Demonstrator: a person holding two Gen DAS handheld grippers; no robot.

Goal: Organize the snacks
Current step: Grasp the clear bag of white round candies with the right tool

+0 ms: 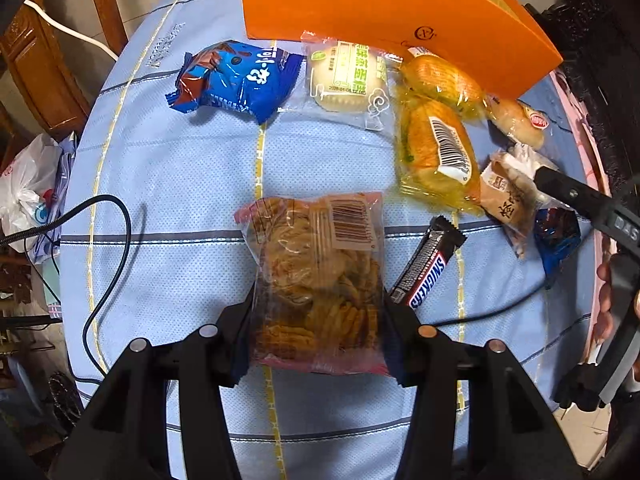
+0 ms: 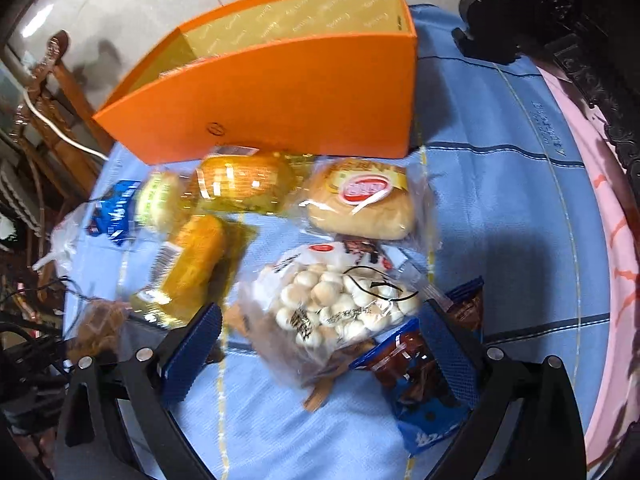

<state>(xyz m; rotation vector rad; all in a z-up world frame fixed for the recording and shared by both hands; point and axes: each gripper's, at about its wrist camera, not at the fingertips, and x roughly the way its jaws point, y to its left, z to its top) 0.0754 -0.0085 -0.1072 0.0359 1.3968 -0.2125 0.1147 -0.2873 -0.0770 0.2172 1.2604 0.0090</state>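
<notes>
The left gripper (image 1: 318, 340) has its 2 fingers pressed against the sides of a clear bag of ridged crackers (image 1: 316, 276), pinching its near end; the bag, with a barcode label at its far end, lies along the 12 o'clock line over the blue checked tablecloth (image 1: 180, 168). Just at 2 o'clock of the gripper a Snickers bar (image 1: 426, 268) lies slanted on the cloth, its near end beside the gripper's right finger.

Farther out at 12 o'clock stands the open orange box (image 1: 380, 12). In front of it sits a row of snacks: a blue cookie packet (image 1: 236, 76) at 11 o'clock, a pale steamed cake in clear wrap (image 1: 344, 76) at 12, and 2 yellow-wrapped buns (image 1: 436, 136) at 1 o'clock. A black cable (image 1: 116, 236) loops over the cloth at 9 o'clock.

In the right wrist view, the right gripper (image 2: 320, 344) is spread wide, its blue-padded fingers standing on either side of a clear bag of small round white biscuits (image 2: 340, 304) without touching it. A blue-and-brown cookie packet (image 2: 424, 376) lies partly under that bag, against the pad at 3 o'clock. A round bread bun with a red logo (image 2: 360, 204) sits at 12 o'clock, just before the orange box (image 2: 280, 92), whose yellow-lined inside shows no snacks in the part visible.
</notes>
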